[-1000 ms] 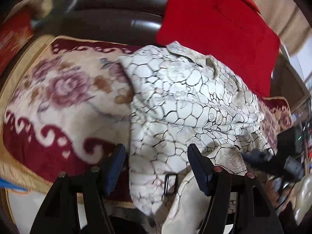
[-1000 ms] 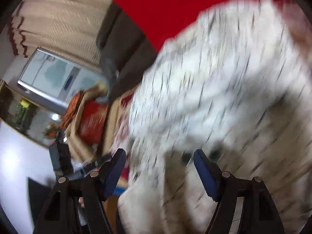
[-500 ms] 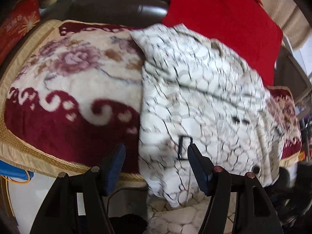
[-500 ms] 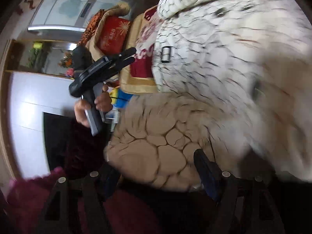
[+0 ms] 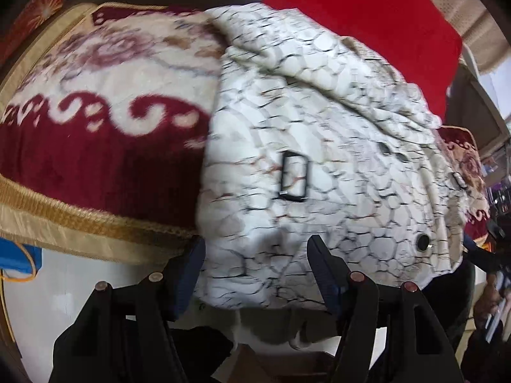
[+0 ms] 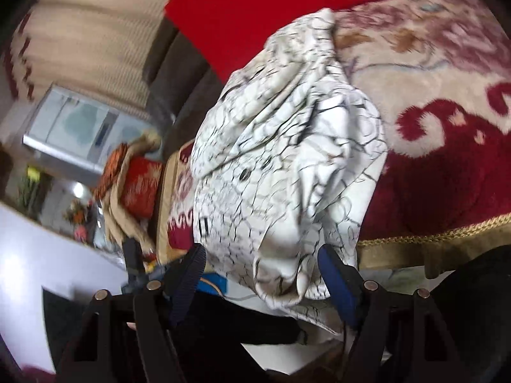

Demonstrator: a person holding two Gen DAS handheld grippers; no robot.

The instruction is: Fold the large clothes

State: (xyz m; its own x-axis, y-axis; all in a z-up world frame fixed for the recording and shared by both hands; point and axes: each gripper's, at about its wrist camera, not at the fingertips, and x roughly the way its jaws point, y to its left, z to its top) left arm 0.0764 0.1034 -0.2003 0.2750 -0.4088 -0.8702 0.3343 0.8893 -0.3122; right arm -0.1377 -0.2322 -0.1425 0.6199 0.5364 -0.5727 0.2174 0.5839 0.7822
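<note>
A white coat [image 5: 319, 146] with a black crackle print lies spread on the sofa's floral blanket [image 5: 95, 111], its hem hanging over the front edge. A black buckle [image 5: 293, 177] and a dark button [image 5: 423, 242] show on its front. My left gripper [image 5: 255, 268] is open at the hem, with the cloth bulging between its fingers but not pinched. From the side, the coat [image 6: 281, 159] looks bunched, and a hanging fold sits between the spread fingers of my open right gripper [image 6: 262, 271].
A big red cushion [image 5: 367, 16] leans on the dark sofa back behind the coat. The blanket's gold fringe [image 6: 431, 239] marks the seat's front edge, with pale floor [image 5: 64, 287] below. A blue thing [image 5: 16, 258] lies on the floor at left. A small red cushion [image 6: 140, 188] sits farther off.
My left gripper has sunk toward the coat's front hem, which now fills the gap between its fingers. The right gripper swung from the coat's underside back to its bunched end.
</note>
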